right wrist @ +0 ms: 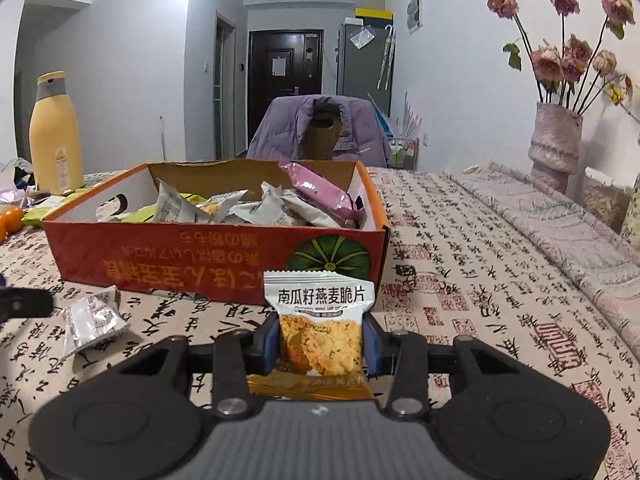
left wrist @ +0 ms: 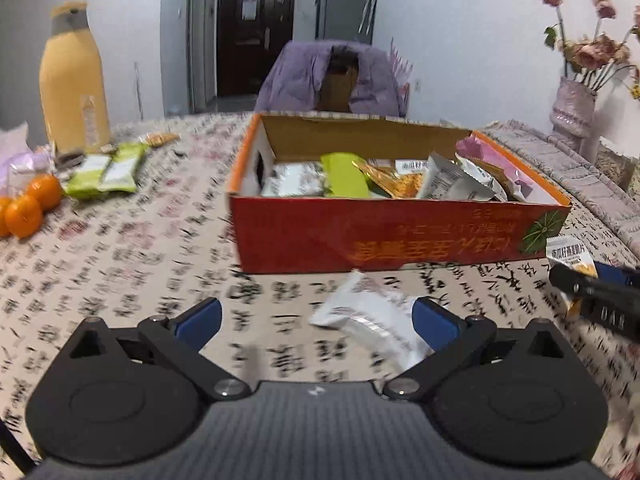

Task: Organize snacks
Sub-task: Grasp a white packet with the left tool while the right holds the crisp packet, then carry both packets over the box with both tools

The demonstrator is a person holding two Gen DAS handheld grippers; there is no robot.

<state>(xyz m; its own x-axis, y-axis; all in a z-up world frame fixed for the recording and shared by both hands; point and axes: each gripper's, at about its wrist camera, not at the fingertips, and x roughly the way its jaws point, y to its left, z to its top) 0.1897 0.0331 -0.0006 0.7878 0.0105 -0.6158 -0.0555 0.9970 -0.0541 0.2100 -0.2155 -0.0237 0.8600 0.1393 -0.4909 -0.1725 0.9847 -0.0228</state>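
The open red cardboard box, mid-frame, is already holding many packets. The right gripper is clamping an oat-crisp packet; the left gripper is gaping around a blurred white wrapper, seemingly ungripped. Green packets, upper left, are waiting.

I am working in a home: ahead of my fingers, a tablecloth-covered table, jacket-draped chair, front door.

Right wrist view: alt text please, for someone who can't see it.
The right gripper grips an oat crisp packet upright between its blue fingers, facing an open red box of snacks on a calligraphy-print tablecloth.
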